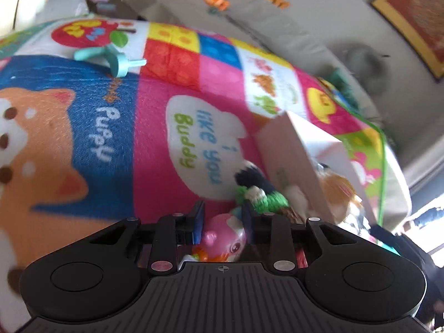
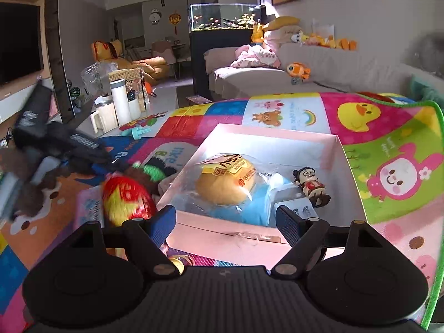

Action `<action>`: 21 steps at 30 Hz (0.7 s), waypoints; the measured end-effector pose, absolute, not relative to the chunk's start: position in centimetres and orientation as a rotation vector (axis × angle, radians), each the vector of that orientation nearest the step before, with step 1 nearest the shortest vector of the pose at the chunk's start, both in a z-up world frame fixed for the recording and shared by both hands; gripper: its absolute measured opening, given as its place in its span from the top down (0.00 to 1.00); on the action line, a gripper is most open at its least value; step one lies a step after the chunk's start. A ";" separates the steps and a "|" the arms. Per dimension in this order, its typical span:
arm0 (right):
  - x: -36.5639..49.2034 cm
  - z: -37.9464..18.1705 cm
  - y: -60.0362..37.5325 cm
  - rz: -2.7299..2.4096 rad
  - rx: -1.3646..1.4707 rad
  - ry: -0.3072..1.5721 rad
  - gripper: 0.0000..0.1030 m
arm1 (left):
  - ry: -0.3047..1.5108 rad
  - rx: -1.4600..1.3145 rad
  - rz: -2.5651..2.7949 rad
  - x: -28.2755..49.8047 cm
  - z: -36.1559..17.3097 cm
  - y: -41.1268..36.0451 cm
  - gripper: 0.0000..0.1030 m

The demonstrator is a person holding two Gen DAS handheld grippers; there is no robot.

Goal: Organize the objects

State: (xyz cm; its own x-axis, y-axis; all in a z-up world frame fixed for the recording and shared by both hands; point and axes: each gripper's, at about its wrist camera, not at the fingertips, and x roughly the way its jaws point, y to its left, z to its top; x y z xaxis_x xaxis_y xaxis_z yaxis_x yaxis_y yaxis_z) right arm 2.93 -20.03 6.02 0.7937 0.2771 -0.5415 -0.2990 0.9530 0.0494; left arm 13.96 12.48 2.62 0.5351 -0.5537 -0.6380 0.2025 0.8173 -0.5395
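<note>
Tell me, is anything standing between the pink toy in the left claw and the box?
Yes. The left claw holds the pink toy; a green and black knitted toy lies between it and the box, against the box's wall.

- The play mat (image 1: pixel 166 105) is showing "Puppy" in white letters on its blue panel, beside the drawn dog.
- A white speech bubble (image 1: pixel 202 149) on the mat's pink panel is reading "i like you Buddy" (blue and green letters).
- The bun wrapper's label (image 2: pixel 230 170) is carrying Chinese print, too small to read.
</note>
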 end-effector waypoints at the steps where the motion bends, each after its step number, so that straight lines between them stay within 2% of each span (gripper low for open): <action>1: 2.7 6.0 -20.1 0.312 -0.035 0.573 0.23 | 0.870 -0.426 -0.469 12.9 3.0 12.8 0.70; 5: 2.0 6.3 -20.3 0.296 -0.035 0.553 0.21 | 0.660 -0.416 -0.403 9.6 5.6 14.6 0.70; 7: 2.0 6.4 -20.2 0.294 -0.041 0.552 0.21 | 0.625 -0.470 -0.309 10.7 6.5 15.5 0.70; 13: 1.6 6.7 -19.0 0.276 -0.077 0.506 0.21 | 0.635 -0.533 -0.010 19.6 6.9 16.2 0.70; 21: -0.2 6.5 -20.0 0.274 -0.115 0.462 0.19 | 0.743 -0.626 0.091 27.6 3.9 15.8 0.70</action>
State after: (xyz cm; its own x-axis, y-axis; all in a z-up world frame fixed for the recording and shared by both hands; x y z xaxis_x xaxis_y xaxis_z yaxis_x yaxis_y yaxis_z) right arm -0.19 -20.03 6.49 0.8591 0.2349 -0.4547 -0.2866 0.9569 -0.0471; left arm 27.60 15.78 3.91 0.7417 -0.1378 -0.6564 -0.2915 0.8152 -0.5005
